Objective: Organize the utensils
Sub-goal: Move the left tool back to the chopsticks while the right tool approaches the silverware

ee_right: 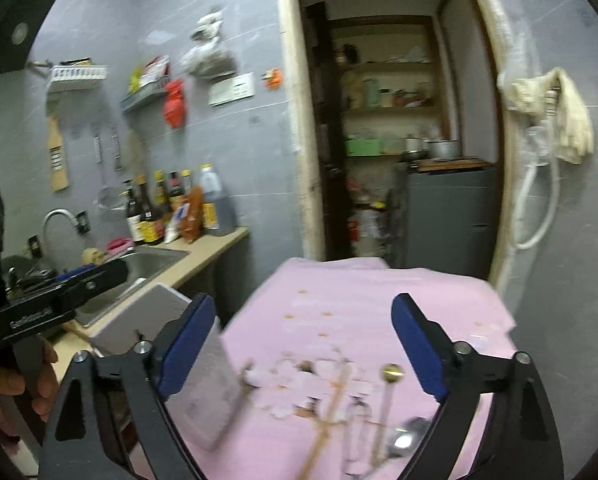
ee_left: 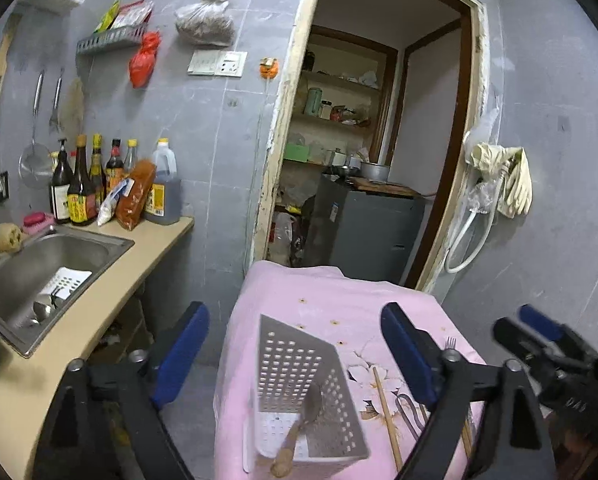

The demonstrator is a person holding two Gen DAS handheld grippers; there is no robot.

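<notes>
1. Utensils lie on a pink cloth point(ee_left: 323, 300) that covers the surface in the lower middle of both views.
2. In the left wrist view, a perforated metal holder point(ee_left: 299, 392) stands at bottom centre of the frame, with a wooden-handled utensil point(ee_left: 299, 432) leaning inside it.
3. To the right of the holder lie a chopstick point(ee_left: 385, 412), a bent wire tool point(ee_left: 411, 412) and a fork point(ee_left: 451, 343), all apart from the holder.
4. The left gripper point(ee_left: 295, 352) stands wide, its blue pads on either side of the holder without touching it; nothing is held.
5. In the right wrist view, the right gripper point(ee_right: 303, 344) is also spread wide and empty, above blurred chopsticks point(ee_right: 331, 412), a gold-tipped stick point(ee_right: 389, 392) and a metal spoon point(ee_right: 407, 436).
6. A sink point(ee_left: 59, 252) sits at the left of the frame, with bottles point(ee_left: 83, 184) behind it.
</notes>
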